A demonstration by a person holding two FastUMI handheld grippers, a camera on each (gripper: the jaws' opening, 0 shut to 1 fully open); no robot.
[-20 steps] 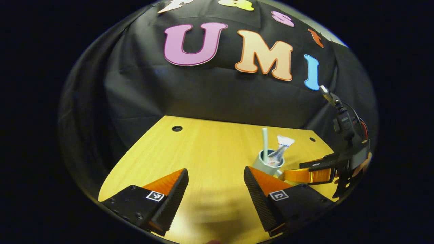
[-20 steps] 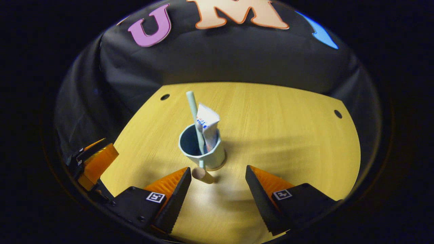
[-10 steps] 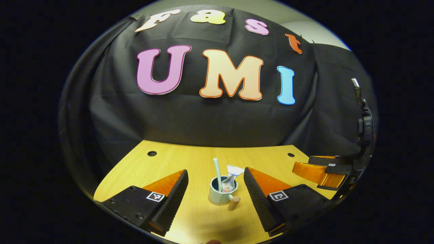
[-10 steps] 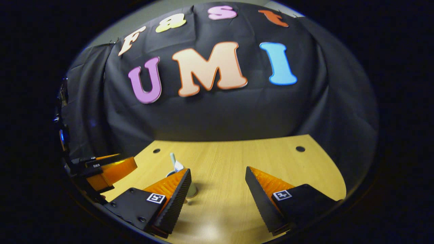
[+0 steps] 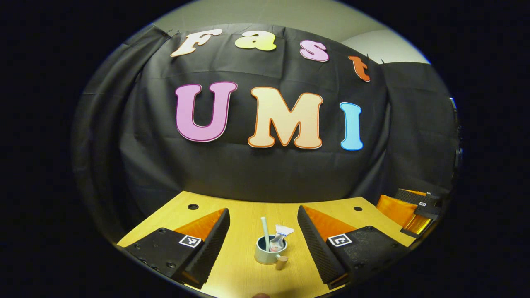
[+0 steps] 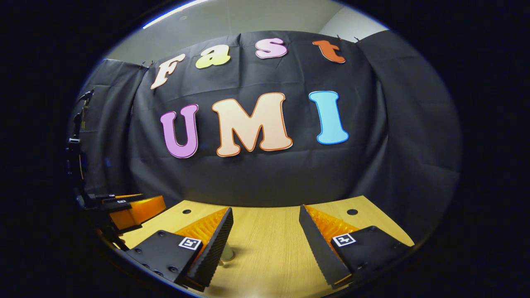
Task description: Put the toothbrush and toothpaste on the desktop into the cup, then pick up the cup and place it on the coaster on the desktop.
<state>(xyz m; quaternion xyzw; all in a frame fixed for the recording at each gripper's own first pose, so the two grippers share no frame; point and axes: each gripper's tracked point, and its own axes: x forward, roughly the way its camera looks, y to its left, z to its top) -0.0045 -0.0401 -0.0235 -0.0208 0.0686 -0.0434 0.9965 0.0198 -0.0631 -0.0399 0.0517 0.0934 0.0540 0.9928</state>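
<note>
My left gripper (image 5: pixel 263 234) is released, its 2 fingers spread wide above the wooden desktop (image 5: pixel 240 207). Between them, farther off, the cup (image 5: pixel 267 252) stands upright with the toothbrush (image 5: pixel 264 231) and toothpaste (image 5: pixel 280 238) inside. My right gripper (image 6: pixel 265 236) is likewise released, holding nothing. A sliver of the cup's base shows just beside its left finger (image 6: pixel 215 244).

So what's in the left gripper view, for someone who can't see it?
A cup stands on the wooden desk, holding a toothbrush and toothpaste. It sits between the open left gripper's fingers, untouched.
</note>
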